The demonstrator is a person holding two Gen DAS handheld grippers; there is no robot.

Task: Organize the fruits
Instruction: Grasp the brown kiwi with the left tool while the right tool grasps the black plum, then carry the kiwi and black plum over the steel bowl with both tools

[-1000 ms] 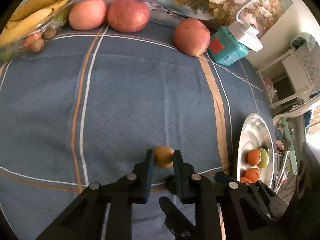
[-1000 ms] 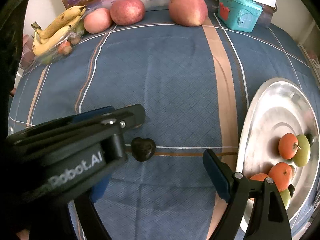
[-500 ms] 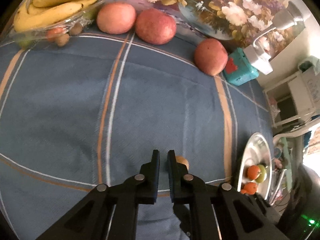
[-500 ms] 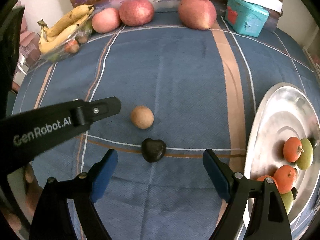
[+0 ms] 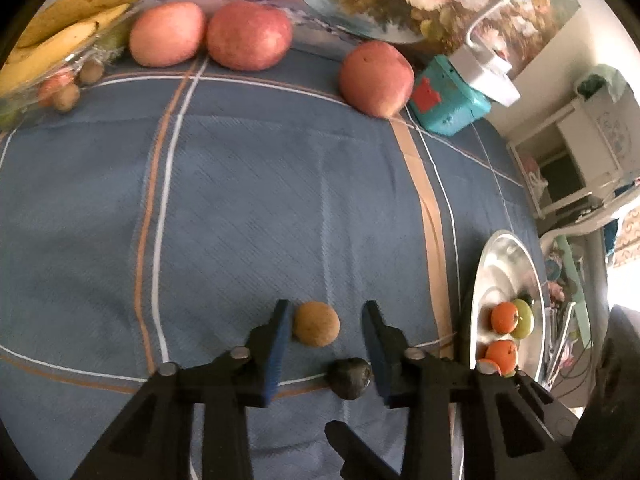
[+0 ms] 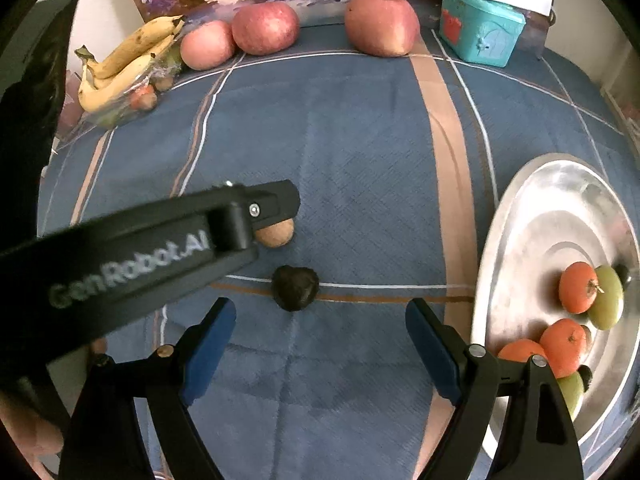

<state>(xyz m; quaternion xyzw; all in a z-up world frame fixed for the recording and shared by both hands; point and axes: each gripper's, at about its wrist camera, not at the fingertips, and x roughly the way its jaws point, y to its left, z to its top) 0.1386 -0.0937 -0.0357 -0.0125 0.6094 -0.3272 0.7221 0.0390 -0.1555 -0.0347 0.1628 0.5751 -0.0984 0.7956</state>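
A small round brown fruit (image 5: 316, 323) lies on the blue cloth between the jaws of my left gripper (image 5: 326, 320). The jaws are opening, and the fruit sits near the left pad without being pressed. A dark, wrinkled fruit (image 5: 351, 372) rests just beside the right finger. In the right wrist view one left-gripper finger (image 6: 276, 204) covers part of the brown fruit (image 6: 276, 235). The dark fruit (image 6: 295, 287) lies just ahead of my right gripper (image 6: 316, 312), which is open and empty. A silver plate (image 6: 552, 208) at the right holds oranges and green fruits.
Three red apples (image 5: 248, 36) line the back of the table, with bananas (image 5: 60, 32) in a clear bag at the back left. A teal box (image 5: 448, 100) stands at the back right. The silver plate (image 5: 504, 264) lies near the table's right edge.
The left gripper was shut half a second ago with the brown fruit just past its tips. Its jaws now stand apart around the fruit. The right gripper has stayed open and still.
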